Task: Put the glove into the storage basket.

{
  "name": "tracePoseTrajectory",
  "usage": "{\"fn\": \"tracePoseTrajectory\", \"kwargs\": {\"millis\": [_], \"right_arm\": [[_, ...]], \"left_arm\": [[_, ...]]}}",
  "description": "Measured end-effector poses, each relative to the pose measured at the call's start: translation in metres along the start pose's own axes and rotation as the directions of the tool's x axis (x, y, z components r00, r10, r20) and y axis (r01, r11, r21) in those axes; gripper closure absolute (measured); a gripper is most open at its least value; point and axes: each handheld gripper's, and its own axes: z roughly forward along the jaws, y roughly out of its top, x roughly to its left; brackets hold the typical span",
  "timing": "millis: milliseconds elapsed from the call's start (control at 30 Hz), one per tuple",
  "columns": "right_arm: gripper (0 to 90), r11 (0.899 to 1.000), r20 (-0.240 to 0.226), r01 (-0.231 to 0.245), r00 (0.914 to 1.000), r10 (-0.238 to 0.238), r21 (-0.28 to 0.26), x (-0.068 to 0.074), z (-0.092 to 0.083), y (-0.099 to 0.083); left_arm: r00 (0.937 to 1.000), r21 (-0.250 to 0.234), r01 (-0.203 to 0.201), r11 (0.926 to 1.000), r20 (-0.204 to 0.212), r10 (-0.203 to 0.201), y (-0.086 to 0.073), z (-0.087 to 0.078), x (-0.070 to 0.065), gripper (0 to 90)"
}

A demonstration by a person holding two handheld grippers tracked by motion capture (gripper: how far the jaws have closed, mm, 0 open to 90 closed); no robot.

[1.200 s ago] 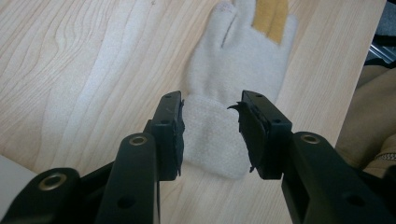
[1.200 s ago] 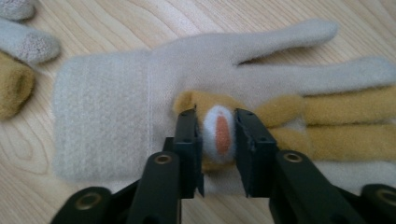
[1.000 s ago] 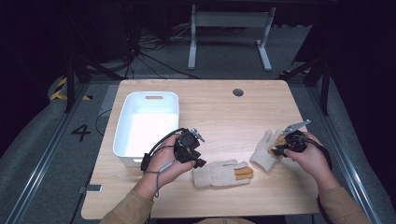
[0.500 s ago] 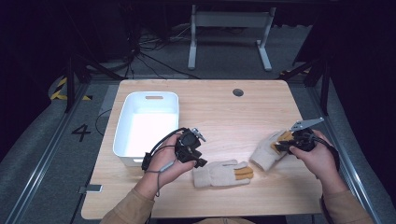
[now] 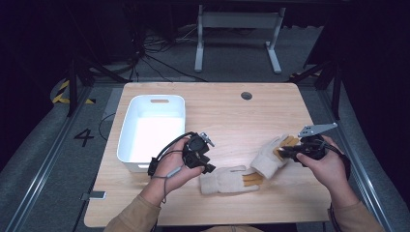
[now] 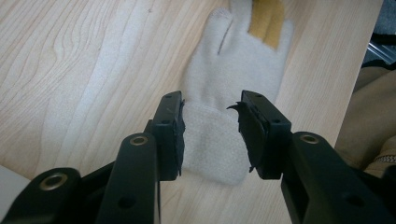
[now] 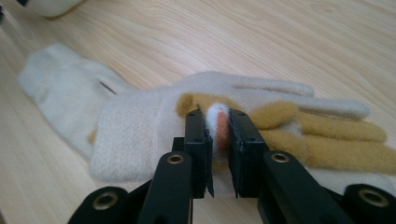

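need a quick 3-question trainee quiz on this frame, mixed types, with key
1. True or false: the right gripper has its fingers pinched on a fold of the cream knit glove with tan fingers.
2. Multiple choice: where is the left gripper? A) inside the white plastic bin B) fingers either side of the cuff of the second cream knit glove lying flat C) at the round hole in the wooden table
3. Fill in: the white plastic bin holds ____ gloves.

Key: 1 true; 2 B; 3 no (zero).
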Motion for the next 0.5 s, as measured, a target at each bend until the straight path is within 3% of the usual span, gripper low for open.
{"fn": "tracePoseTrajectory", "kwargs": {"millis": [200, 400, 500], "right_arm": [[78.7, 1.000, -0.053, 0.000, 0.9986, 0.000, -0.014, 0.019, 0.011, 0.007], [78.5, 1.000, -0.082, 0.015, 0.9965, -0.015, -0.009, 0.033, 0.026, 0.012], [78.3, 1.000, -0.090, 0.001, 0.9959, -0.001, -0.005, 0.038, 0.033, 0.012]], "left_arm": [[1.0000, 0.000, 0.001, 1.0000, -0.003, -0.001, -0.001, 0.000, -0.001, 60.9], [1.0000, 0.008, 0.003, 1.0000, -0.001, -0.003, -0.002, 0.001, -0.001, 60.9], [1.0000, 0.005, 0.005, 1.0000, 0.001, -0.005, -0.003, 0.002, -0.003, 61.0]]}}
